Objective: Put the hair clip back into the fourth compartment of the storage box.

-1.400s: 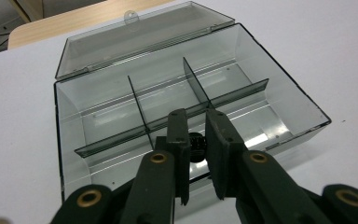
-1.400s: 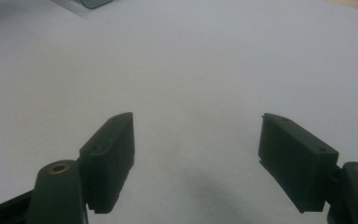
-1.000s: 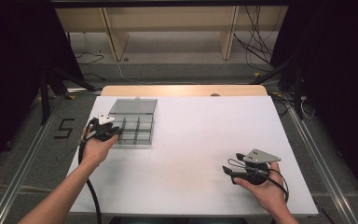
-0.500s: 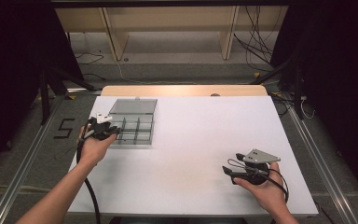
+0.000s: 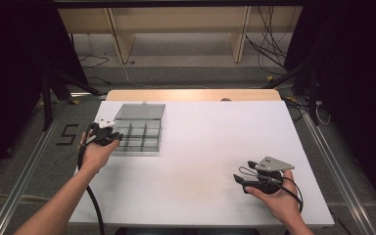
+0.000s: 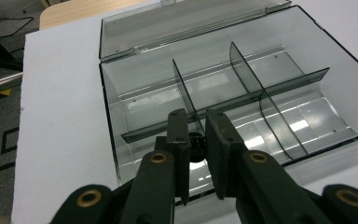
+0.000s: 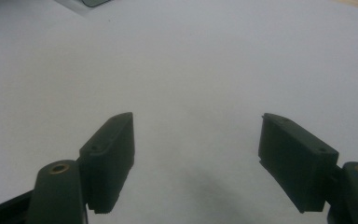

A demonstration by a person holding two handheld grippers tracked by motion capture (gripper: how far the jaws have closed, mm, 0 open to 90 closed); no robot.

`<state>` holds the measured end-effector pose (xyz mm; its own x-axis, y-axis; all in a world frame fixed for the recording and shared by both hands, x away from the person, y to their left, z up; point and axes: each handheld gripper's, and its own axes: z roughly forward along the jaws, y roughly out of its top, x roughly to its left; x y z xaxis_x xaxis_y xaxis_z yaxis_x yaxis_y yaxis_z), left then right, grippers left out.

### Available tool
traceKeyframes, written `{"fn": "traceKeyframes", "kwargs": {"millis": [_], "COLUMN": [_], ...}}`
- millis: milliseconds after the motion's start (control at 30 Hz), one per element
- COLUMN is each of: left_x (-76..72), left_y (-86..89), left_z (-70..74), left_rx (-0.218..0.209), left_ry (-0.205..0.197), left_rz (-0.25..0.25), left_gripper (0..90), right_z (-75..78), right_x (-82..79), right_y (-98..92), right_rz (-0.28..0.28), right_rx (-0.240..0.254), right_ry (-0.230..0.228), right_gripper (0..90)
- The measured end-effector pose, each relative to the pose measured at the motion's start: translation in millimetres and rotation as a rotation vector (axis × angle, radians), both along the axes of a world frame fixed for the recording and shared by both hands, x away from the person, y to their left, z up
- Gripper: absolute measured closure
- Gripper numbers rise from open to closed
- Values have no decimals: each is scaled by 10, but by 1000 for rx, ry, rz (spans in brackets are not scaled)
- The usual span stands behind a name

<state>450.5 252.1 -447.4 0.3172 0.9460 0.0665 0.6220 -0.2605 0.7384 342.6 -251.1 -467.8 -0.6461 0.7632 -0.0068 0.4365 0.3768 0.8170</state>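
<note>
1. We see a white desk (image 5: 200, 147) with a clear grey plastic organizer box (image 5: 138, 128) lying near its far left corner, its lid (image 5: 141, 111) swung open and lying back toward the far edge.
2. In the left gripper view, the box (image 6: 242, 88) is split by thin dividers (image 6: 247, 70) into several compartments, and those we can see into hold nothing.
3. The left hand-held gripper (image 5: 108, 137) sits at the box's left front corner, gripped by the person's left hand (image 5: 95, 154).
4. From its own camera, the left hand-held gripper (image 6: 196, 140) has its jaws drawn close together, pinching a small black object (image 6: 196, 142) just above the box's near wall; we cannot tell what the object is.
5. The right hand-held gripper (image 5: 240, 179) is well apart from the box, low over the desk's near right area, held in the right hand (image 5: 276, 196), with its grey three-cornered plate (image 5: 273, 164) on top.
6. In the right gripper view, its jaws stand spread wide over bare white desk (image 7: 191, 70), with nothing between them.
</note>
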Motion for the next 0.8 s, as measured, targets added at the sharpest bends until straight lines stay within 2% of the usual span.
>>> {"fn": "traceKeyframes", "kwargs": {"millis": [800], "left_x": [128], "left_y": [40], "left_z": [-89], "left_rx": [16], "left_ry": [32], "left_rz": [27], "left_gripper": [791], "right_z": [2], "right_x": [-2], "right_y": [-4], "right_rz": [-3], "right_rx": [2], "right_ry": [0], "right_gripper": [277]}}
